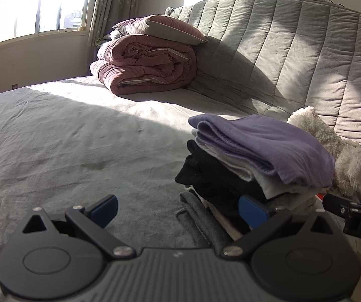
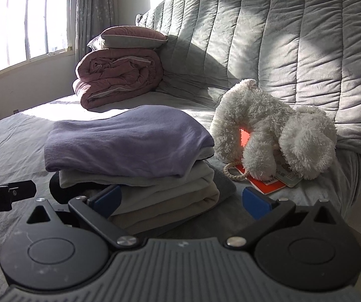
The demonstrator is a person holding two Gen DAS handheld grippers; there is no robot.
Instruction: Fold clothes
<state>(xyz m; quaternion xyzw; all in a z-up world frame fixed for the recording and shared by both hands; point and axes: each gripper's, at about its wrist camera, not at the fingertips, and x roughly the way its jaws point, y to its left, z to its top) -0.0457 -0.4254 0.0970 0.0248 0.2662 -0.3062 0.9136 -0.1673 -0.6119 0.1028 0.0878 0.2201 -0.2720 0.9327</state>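
Note:
A stack of folded clothes (image 1: 243, 173) rests on the grey bed, a purple garment (image 2: 127, 143) on top, with white, beige, black and grey pieces under it. My left gripper (image 1: 180, 210) is open at the stack's near left corner, its right finger against the lower layers. My right gripper (image 2: 180, 200) is open in front of the stack, its left finger touching the white and beige folds. Neither holds anything. The right gripper's tip (image 1: 351, 209) shows at the left wrist view's right edge, and the left gripper's tip (image 2: 12, 193) at the other view's left edge.
A white plush toy (image 2: 273, 136) lies right of the stack on an orange booklet (image 2: 266, 186). A rolled pink duvet (image 1: 145, 68) with a pillow (image 1: 160, 29) sits at the back by the quilted headboard (image 1: 293, 50). The bed sheet (image 1: 67, 146) stretches left toward a window (image 1: 39, 5).

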